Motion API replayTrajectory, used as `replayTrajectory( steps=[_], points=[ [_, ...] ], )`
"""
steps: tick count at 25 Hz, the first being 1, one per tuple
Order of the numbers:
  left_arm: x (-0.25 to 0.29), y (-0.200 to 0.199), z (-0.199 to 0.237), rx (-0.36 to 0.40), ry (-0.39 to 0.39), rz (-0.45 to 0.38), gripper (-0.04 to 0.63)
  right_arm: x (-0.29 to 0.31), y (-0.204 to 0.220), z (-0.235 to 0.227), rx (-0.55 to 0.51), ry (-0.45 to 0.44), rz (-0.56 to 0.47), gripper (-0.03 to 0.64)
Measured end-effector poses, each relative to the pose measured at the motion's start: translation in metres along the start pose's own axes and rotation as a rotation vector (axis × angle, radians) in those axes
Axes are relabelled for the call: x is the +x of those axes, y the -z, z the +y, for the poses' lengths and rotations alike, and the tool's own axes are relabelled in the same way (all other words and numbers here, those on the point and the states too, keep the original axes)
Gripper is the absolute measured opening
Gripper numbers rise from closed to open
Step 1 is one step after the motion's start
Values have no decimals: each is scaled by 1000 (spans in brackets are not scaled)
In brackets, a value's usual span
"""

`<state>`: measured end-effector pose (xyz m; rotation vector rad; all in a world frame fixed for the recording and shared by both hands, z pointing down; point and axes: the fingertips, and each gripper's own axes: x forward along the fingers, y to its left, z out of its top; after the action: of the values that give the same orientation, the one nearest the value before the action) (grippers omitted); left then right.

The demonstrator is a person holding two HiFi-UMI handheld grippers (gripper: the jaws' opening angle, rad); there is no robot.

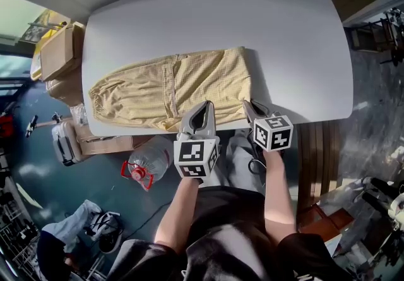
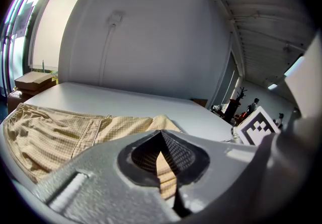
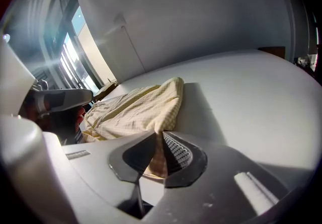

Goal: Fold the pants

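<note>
- Yellow checked pants (image 1: 170,90) lie flat on the white table (image 1: 297,40), their length running from 3 to 9 o'clock.
- Left gripper (image 1: 201,108) is clamped on their 6 o'clock edge.
- Right gripper (image 1: 251,109) pinches their 4 o'clock corner.

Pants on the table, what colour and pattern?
The pants are pale yellow, finely checked; left gripper view shows it best.

White table (image 1: 303,33); yellow checked pants (image 1: 189,84) lie on it.
</note>
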<state>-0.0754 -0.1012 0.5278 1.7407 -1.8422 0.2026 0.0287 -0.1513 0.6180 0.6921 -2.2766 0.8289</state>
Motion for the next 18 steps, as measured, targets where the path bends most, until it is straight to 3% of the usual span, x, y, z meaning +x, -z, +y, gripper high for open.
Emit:
replayTrajectory(
  steps=[6,18],
  points=[
    [21,1,-28,17,34,16,3,-18,-8,-25,95,-42,-59,46],
    [86,8,-152,83,231,60,3,-121,14,-170,198,183,-123,48]
  ],
)
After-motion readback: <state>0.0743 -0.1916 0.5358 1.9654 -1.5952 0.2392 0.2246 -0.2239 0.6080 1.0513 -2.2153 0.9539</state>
